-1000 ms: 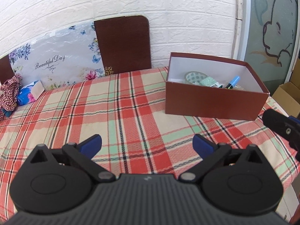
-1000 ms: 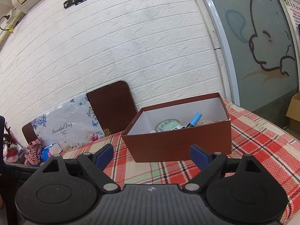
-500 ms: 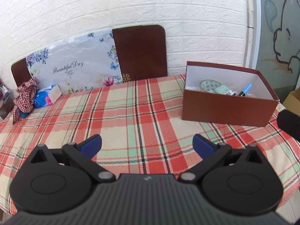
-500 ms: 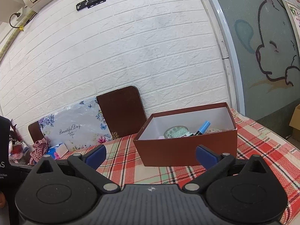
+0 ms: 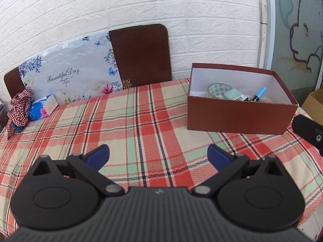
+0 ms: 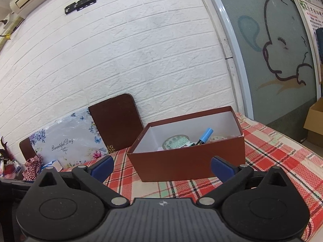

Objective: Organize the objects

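Observation:
A brown open box (image 5: 238, 115) stands on the plaid tablecloth (image 5: 141, 125) at the right; it also shows in the right wrist view (image 6: 187, 165). Inside it lie a patterned tape roll (image 5: 219, 89), a blue-capped marker (image 5: 259, 93) and other small items. My left gripper (image 5: 158, 155) is open and empty above the cloth, left of the box. My right gripper (image 6: 161, 166) is open and empty in front of the box. The right gripper's black body shows in the left wrist view (image 5: 308, 131).
A floral "Beautiful Day" board (image 5: 68, 76) and a brown panel (image 5: 141, 54) lean on the white brick wall. A blue tissue pack (image 5: 41, 111) and a checked cloth (image 5: 19, 109) lie at the far left. A cardboard box (image 6: 315, 121) stands on the floor at right.
Both grippers have pulled back and risen a little from the box; the views now show more wall and table. Both stay open and empty.

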Tool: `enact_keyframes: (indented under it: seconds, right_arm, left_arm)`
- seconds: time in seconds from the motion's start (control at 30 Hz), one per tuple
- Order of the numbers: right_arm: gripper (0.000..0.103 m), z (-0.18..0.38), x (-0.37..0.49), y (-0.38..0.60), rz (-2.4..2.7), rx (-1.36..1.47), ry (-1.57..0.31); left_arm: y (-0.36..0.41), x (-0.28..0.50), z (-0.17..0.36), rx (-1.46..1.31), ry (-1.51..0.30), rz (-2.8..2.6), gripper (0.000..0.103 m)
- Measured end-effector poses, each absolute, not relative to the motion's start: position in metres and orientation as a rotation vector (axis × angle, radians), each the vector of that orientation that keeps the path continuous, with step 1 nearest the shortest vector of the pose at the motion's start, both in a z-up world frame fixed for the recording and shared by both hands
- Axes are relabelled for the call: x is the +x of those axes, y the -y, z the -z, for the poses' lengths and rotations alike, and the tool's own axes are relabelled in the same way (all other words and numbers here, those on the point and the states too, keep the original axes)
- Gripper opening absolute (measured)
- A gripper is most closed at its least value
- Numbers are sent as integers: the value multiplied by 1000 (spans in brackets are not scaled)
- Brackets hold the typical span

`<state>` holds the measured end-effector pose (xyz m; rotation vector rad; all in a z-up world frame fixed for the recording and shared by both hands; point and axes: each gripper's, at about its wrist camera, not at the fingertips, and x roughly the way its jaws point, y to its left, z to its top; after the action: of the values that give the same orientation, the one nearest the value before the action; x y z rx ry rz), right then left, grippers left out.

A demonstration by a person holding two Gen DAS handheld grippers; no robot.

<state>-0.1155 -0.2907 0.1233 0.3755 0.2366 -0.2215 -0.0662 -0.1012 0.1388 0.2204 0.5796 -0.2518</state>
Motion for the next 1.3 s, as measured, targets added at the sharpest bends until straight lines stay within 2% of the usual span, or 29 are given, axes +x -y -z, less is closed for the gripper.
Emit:
enact_keyframes:
  seconds: [1.3]
  right_arm:
    - [103, -132, -112, 264, 186, 321, -262]
  left_arm:
    - [80, -66, -130, 208, -629, 262, 103]
